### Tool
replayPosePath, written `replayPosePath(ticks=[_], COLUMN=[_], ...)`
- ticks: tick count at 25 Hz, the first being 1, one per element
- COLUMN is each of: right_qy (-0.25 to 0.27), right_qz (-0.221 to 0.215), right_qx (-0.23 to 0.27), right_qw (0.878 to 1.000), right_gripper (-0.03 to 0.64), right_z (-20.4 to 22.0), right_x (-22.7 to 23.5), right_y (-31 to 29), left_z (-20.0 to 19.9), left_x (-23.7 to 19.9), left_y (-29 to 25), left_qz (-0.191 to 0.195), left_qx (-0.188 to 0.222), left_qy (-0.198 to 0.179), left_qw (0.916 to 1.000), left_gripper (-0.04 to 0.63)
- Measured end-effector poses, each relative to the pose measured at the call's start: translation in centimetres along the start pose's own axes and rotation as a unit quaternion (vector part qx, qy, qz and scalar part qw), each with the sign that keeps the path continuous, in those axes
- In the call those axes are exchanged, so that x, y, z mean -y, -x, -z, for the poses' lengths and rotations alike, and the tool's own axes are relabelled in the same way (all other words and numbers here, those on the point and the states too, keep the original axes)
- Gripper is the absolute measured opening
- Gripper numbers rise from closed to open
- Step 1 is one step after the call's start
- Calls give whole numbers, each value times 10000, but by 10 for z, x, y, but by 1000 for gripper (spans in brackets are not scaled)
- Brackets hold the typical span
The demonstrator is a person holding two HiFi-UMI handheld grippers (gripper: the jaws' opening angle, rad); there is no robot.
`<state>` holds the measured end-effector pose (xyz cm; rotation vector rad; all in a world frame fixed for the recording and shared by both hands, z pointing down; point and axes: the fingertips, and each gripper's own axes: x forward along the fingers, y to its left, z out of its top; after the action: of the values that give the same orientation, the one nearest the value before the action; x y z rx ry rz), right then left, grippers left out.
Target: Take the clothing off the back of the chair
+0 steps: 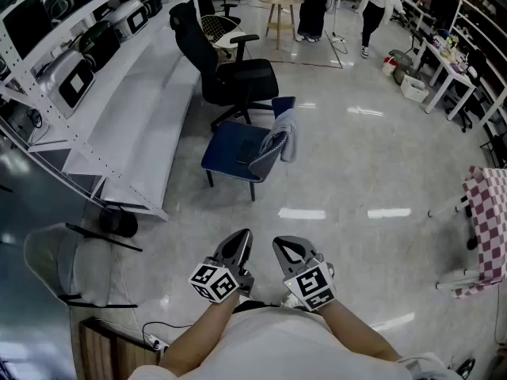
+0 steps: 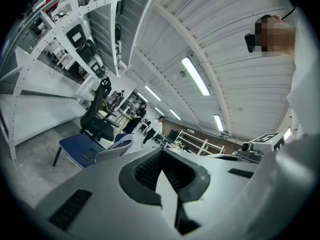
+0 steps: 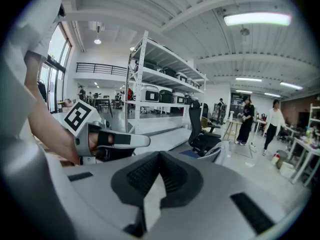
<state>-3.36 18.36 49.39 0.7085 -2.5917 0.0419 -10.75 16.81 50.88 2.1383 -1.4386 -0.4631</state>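
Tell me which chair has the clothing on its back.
The low blue chair, the nearer one: a grey garment hangs over its backrest. The black office chair behind it has a bare back.

checkered cloth [image 1: 493, 220] cut off by right edge, dark item [image 2: 88, 154] on chair [image 2: 72, 145] seat unidentifiable
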Motion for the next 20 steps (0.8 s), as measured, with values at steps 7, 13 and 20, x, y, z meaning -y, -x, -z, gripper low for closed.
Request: replayPosePath(ticks=[7,13,20], right_qy=[20,-161,-134], right_qz=[-14,-11,-22], right_qx=[-23,106,96], right_qw=[10000,9998,9999], right_gripper=[17,17,17], right_z=[2,5,18], right_x=[0,3,22], right_y=[4,10,28], left_z=[2,10,16], left_x=[3,7,18], left_y=[0,-1,-15], left_qz=[-22,-40,-188], left_qx=[-4,-71,3], left_qy=[0,10,-54], left_qw=[10000,10000,9998], left_gripper=[8,8,8])
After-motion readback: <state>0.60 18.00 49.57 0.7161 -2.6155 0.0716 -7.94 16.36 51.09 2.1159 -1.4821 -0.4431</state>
